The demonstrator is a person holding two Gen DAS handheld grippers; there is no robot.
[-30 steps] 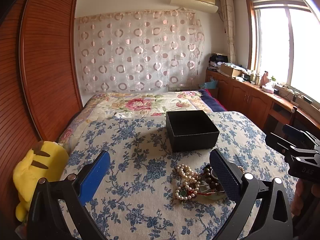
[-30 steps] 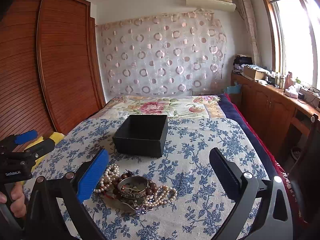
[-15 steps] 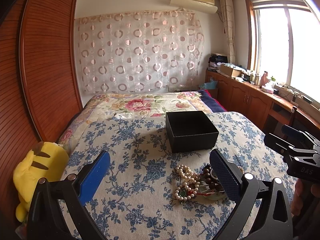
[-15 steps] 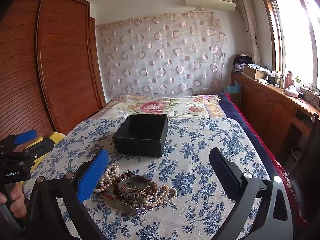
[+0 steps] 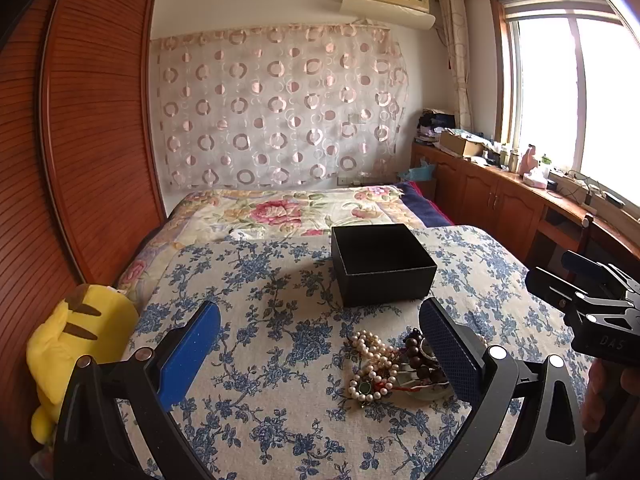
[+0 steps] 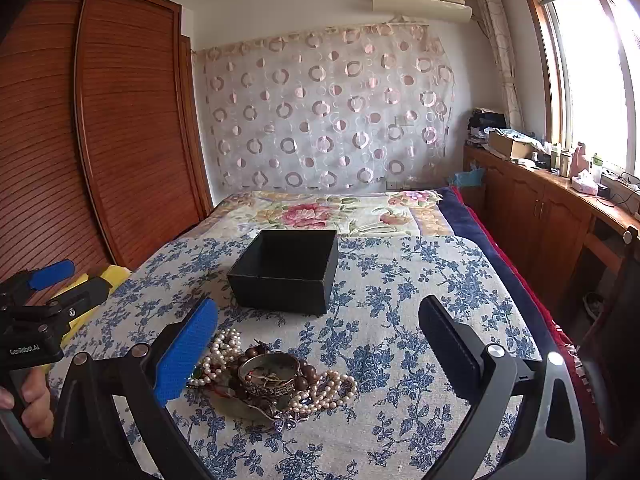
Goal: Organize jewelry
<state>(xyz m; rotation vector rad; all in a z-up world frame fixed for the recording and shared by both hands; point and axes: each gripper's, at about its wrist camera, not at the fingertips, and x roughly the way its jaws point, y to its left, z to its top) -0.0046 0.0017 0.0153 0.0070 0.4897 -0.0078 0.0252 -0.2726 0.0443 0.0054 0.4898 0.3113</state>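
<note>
Both the left gripper point(image 5: 320, 342) and the right gripper point(image 6: 318, 340) are held with jaws spread wide and empty, low in frame above the jewelry pile point(image 6: 272, 376).

Matt black card box point(image 6: 286, 270), glossy pearl strands point(image 6: 224, 350), floral cloth bedspread point(image 6: 400, 280), slatted wooden wardrobe point(image 6: 100, 140)

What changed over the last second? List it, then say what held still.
Nothing visibly changed. Both hand-held grippers, left and right, hover open and empty over the bedspread; the jewelry pile lies untouched in front of the black box, which is empty.
</note>
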